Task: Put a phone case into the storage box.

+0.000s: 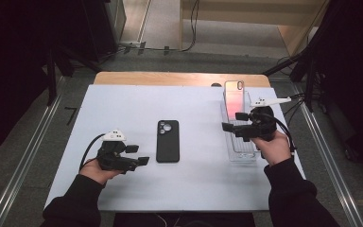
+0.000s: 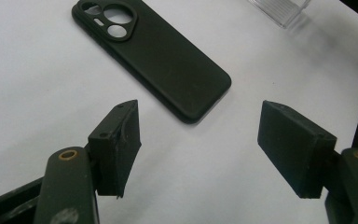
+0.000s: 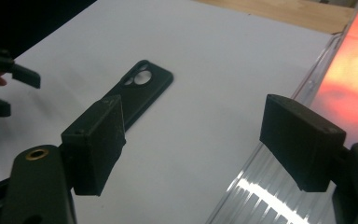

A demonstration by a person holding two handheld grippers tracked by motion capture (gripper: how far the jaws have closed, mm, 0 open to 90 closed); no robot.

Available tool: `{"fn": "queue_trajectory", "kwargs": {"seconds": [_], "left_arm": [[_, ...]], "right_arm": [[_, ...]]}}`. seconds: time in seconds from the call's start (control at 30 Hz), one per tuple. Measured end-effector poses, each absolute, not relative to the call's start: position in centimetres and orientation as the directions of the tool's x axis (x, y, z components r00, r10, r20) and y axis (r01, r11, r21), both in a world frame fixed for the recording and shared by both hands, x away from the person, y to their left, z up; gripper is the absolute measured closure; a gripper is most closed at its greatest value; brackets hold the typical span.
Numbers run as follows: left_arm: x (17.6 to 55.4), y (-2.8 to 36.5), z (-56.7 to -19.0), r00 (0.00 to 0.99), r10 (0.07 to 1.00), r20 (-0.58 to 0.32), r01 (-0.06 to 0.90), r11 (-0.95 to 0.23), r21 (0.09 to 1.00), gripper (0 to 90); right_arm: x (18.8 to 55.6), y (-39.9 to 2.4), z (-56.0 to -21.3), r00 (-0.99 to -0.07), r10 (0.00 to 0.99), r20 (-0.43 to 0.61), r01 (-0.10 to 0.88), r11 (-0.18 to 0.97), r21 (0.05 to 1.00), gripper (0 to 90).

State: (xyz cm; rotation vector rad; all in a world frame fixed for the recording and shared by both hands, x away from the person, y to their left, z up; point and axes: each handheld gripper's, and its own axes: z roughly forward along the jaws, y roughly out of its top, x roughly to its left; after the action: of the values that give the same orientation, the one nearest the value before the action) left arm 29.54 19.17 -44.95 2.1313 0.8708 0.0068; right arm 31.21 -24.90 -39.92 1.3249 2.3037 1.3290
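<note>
Black phone case lying flat mid-surface, both grippers empty

White surface point(image 1: 123, 109) bare around black phone case point(image 1: 168, 141); clear tray point(image 1: 240, 142) at three o'clock holds a clear case point(image 1: 234, 94) upright; right gripper point(image 1: 234, 122) above it, left gripper point(image 1: 137, 155) at nine, both jaws released.

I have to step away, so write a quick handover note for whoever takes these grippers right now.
Left gripper: open, holding nothing, beside the black phone case.
Right gripper: open, holding nothing, over the clear tray.
Black phone case lies flat mid-table, camera cutout away from the person. A shiny pinkish case leans at the tray's far end.
Done: nothing gripped yet.
Left: probably pick up a case; confirm which.
</note>
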Motion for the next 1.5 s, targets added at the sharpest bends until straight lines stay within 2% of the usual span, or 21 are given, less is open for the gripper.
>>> {"fn": "queue_trajectory", "kwargs": {"seconds": [0.37,0.63,0.8,1.03,1.5], "left_arm": [[29.3,19.1,-44.8,0.767,0.574,-0.287,0.578,-0.423,0.697,30.4],[28.9,19.2,-44.8,0.773,0.563,-0.293,0.575,-0.427,0.698,30.4],[28.6,19.2,-44.8,0.773,0.565,-0.29,0.574,-0.427,0.699,30.4],[28.3,19.4,-45.0,0.775,0.562,-0.289,0.575,-0.436,0.693,30.4],[28.4,19.6,-45.3,0.765,0.574,-0.292,0.586,-0.432,0.686,30.4]], "right_arm": [[28.0,-24.3,-41.8,-0.658,0.696,0.288,0.608,0.265,0.749,26.4],[26.2,-24.1,-43.9,-0.704,0.638,0.311,0.604,0.308,0.735,27.0],[25.1,-23.8,-45.0,-0.749,0.602,0.277,0.573,0.379,0.727,26.9],[25.0,-23.3,-45.9,-0.763,0.58,0.286,0.581,0.422,0.696,26.5],[25.4,-22.8,-45.8,-0.762,0.569,0.308,0.59,0.417,0.691,25.9]]}}
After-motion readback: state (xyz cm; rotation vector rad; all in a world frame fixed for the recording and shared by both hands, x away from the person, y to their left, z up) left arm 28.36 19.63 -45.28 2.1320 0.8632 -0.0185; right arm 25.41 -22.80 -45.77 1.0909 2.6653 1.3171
